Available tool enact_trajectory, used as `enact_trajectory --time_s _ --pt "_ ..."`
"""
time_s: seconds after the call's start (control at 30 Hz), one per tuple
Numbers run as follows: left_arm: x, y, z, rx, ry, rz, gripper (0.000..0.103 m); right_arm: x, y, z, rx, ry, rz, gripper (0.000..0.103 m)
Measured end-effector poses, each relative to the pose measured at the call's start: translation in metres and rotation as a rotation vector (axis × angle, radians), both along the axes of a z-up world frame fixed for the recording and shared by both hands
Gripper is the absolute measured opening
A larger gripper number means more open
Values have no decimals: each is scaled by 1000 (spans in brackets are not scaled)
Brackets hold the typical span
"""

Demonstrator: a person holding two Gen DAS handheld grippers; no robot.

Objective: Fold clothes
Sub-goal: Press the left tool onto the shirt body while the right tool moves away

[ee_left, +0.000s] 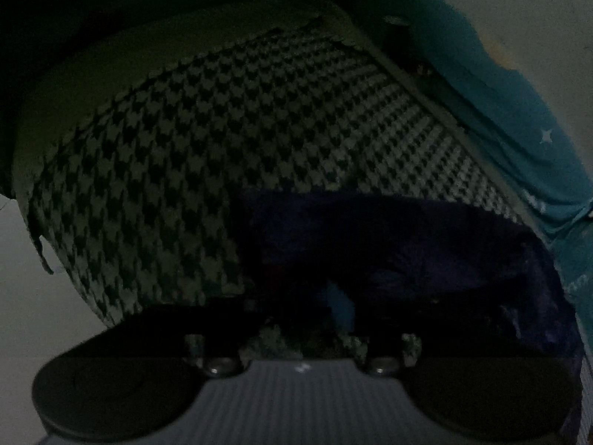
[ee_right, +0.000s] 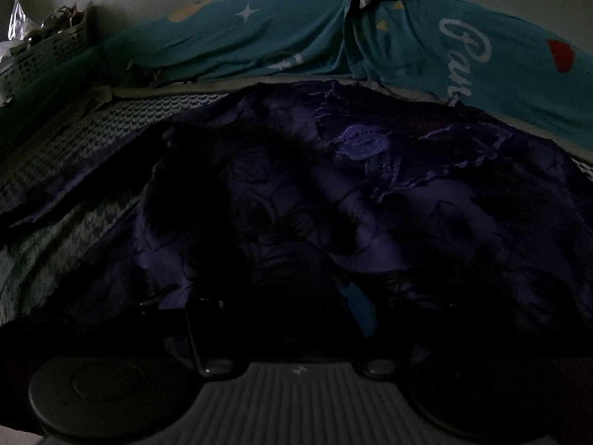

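A dark purple garment (ee_right: 363, 170) with a crinkled, patterned surface lies spread on a houndstooth cloth (ee_left: 192, 155). In the left wrist view the garment's (ee_left: 407, 244) edge lies just ahead of my left gripper (ee_left: 315, 296); its fingers are lost in the dark against the fabric, with a blue pad (ee_left: 341, 304) showing. My right gripper (ee_right: 333, 304) is low over the garment, a blue pad (ee_right: 361, 307) showing between dark fingers. I cannot tell in either view whether the jaws hold cloth.
A teal sheet (ee_right: 426, 44) with stars and white lettering lies bunched along the far side, also at the right of the left wrist view (ee_left: 519, 129). A pale perforated basket (ee_right: 40, 59) stands at the far left. The scene is very dim.
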State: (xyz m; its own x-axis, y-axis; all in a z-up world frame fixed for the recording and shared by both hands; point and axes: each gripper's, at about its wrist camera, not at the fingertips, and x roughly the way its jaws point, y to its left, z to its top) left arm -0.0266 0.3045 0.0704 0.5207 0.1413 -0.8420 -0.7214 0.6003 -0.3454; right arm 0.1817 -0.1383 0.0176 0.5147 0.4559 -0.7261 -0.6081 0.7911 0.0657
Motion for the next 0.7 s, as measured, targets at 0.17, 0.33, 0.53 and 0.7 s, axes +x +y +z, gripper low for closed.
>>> enact_trajectory --time_s 0.17,0.33,0.53,0.7 --pt "1 -5 11 28 -55 6 56 -1 0 0 -2 1 -3 58" --pt "6 3 12 49 -73 51 57 -2 1 -1 -5 1 -1 58" --pt "20 3 2 56 -70 57 59 -2 1 -3 -6 1 3 58" --pt "37 -8 -6 81 -64 23 65 -2 2 -3 -6 3 5 58"
